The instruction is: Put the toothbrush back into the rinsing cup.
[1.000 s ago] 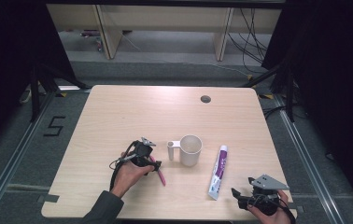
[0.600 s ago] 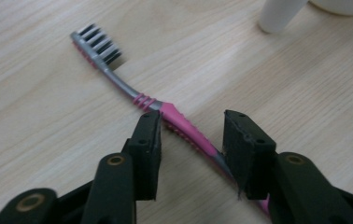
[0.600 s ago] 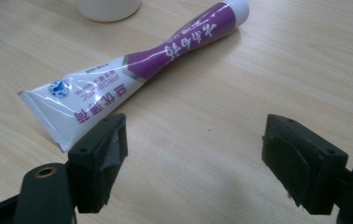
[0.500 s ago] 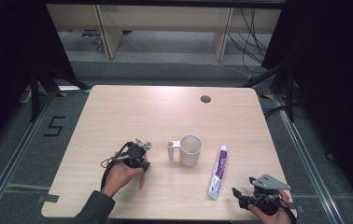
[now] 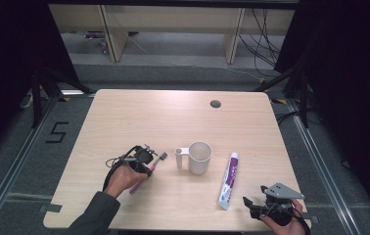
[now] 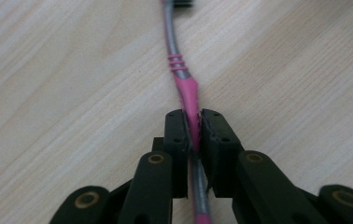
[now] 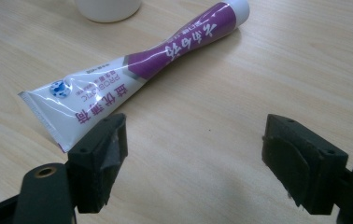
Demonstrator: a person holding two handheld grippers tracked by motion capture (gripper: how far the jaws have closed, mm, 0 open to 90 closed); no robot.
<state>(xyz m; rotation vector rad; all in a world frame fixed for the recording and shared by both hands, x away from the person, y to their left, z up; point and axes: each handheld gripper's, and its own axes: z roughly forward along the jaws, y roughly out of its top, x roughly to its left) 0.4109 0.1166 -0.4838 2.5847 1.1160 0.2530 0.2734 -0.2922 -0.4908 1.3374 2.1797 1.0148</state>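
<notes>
A pink and grey toothbrush [image 5: 156, 160] [image 6: 186, 88] lies on the wooden table [image 5: 173, 117], its head pointing toward a white mug [image 5: 199, 157]. My left gripper [image 5: 146, 159] [image 6: 193, 133] is shut on the pink part of the handle, left of the mug. A purple and white toothpaste tube [image 5: 229, 179] [image 7: 132, 77] lies right of the mug. My right gripper [image 5: 252, 205] [image 7: 193, 149] stands open at the table's front right, just short of the tube's flat end, with nothing between its jaws.
A small dark round hole [image 5: 216, 104] sits near the table's far edge. The mug's base [image 7: 107, 8] shows beyond the tube in the right gripper view. Dark floor, cables and shelving legs surround the table.
The left hand has shifted along the toothbrush, which now points its head toward the mug. The left gripper is closed on its handle. The right gripper has stayed in place.
</notes>
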